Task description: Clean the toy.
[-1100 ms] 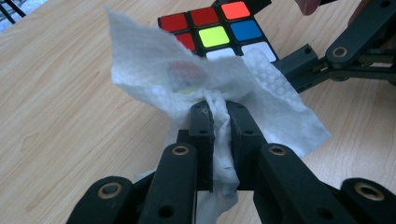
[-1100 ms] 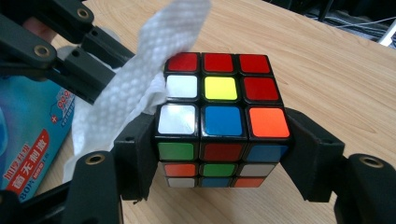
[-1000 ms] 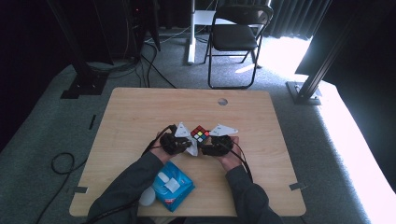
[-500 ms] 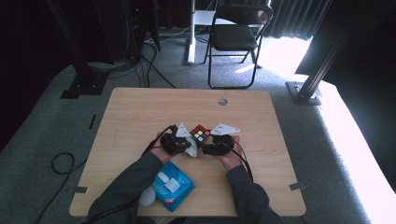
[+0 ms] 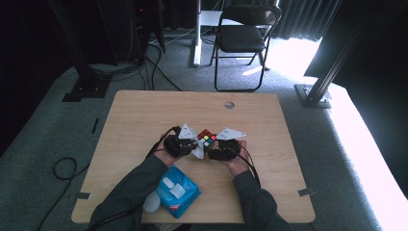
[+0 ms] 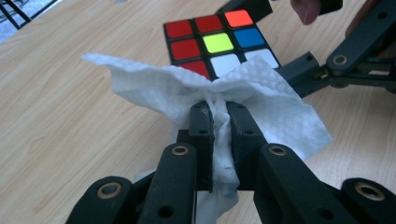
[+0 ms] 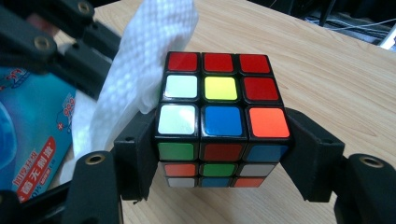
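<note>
A cube [image 7: 223, 116] is clamped between the right gripper's [image 7: 223, 154] jaws above the desk [image 5: 144, 115]. A tissue [image 6: 205, 93] is pinched in the left gripper [image 6: 219, 126], touching the cube's top.

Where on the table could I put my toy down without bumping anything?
The light wooden table is bare along its far edge, around the small round hole, and down both sides. It's crowded in the near middle: the colourful puzzle cube, white tissue and blue tissue pack.
</note>
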Motion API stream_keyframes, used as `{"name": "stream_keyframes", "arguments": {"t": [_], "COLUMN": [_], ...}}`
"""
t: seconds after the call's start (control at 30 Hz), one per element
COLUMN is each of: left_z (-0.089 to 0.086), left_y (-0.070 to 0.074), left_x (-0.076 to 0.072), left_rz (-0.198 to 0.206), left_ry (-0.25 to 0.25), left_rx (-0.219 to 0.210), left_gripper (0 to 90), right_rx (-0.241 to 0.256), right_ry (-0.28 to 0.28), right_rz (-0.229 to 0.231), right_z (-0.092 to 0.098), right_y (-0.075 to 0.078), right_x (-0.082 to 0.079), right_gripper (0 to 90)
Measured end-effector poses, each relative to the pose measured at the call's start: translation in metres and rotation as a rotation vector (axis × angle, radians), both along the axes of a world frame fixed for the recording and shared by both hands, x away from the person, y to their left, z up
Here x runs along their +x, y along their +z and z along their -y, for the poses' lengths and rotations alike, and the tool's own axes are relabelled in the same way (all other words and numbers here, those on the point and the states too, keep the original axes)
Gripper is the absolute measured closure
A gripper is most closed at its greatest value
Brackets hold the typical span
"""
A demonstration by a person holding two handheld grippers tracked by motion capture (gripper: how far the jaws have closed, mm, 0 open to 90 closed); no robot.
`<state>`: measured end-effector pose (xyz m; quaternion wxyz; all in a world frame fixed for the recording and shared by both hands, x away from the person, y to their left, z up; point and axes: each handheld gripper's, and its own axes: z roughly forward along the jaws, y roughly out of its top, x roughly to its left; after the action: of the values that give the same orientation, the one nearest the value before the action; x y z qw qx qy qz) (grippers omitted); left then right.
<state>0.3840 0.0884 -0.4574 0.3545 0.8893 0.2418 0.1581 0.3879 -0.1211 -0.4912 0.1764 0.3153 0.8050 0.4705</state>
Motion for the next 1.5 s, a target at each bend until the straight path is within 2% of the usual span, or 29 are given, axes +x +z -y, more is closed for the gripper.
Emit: {"name": "stream_keyframes", "arguments": {"t": [0.6,0.97,1.23,1.43,1.5], "left_z": [0.011,0.016,0.022,0.023,0.022], "left_y": [-0.008,-0.007,-0.005,-0.006,-0.007], "left_x": [-0.001,-0.004,-0.008,-0.007,-0.005], "left_rz": [-0.016,-0.006,-0.001,-0.003,-0.002], "left_ry": [-0.027,-0.045,-0.075,-0.075,-0.072], "left_rx": [0.033,0.048,0.04,0.038,0.043], "left_gripper": [81.9,81.9,81.9,81.9,81.8], "right_rx": [0.02,0.035,0.043,0.049,0.065], "right_ry": [-0.042,-0.084,-0.121,-0.127,-0.114], "right_rz": [-0.011,-0.023,-0.024,-0.028,-0.039], "right_z": [-0.001,-0.003,0.0,0.001,0.001], "right_y": [0.006,0.009,0.009,0.01,0.01], "right_x": [0.0,0.0,0.001,0.001,0.001], "right_gripper": [34.3,34.3,34.2,34.3,34.2]}}
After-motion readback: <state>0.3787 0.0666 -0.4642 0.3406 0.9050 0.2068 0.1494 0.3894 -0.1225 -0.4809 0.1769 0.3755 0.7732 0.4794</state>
